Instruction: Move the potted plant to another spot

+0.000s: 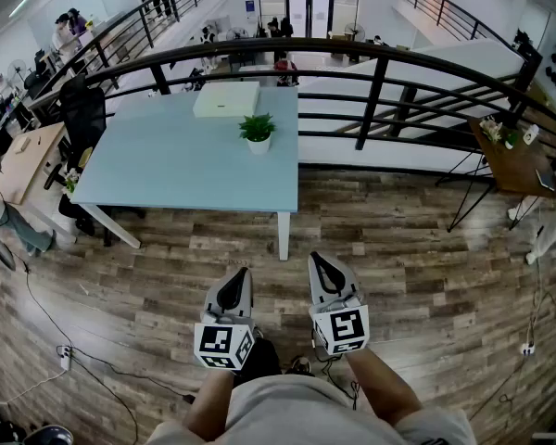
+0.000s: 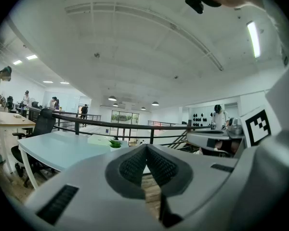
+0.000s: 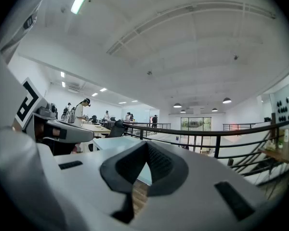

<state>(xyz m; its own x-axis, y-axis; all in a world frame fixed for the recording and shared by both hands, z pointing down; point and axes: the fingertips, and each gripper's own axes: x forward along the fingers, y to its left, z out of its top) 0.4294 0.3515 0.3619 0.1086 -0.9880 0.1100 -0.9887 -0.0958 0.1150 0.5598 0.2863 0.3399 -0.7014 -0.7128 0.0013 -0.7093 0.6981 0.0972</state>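
A small green potted plant (image 1: pixel 258 133) in a white pot stands on the pale blue table (image 1: pixel 167 165), near its far right side. The plant (image 2: pixel 115 144) also peeks over the left gripper's body in the left gripper view. My left gripper (image 1: pixel 237 277) and right gripper (image 1: pixel 322 263) hover side by side over the wood floor, well short of the table. Both are shut with nothing between their jaws, and both point roughly level toward the table. The jaw tips of the left gripper (image 2: pixel 145 147) and right gripper (image 3: pixel 147 144) meet.
A flat white box (image 1: pixel 226 99) lies on the table behind the plant. A black railing (image 1: pixel 380 72) curves behind the table. A wooden desk (image 1: pixel 514 160) stands at the right, an office chair (image 1: pixel 82 109) at the left. Cables (image 1: pixel 83 355) trail on the floor.
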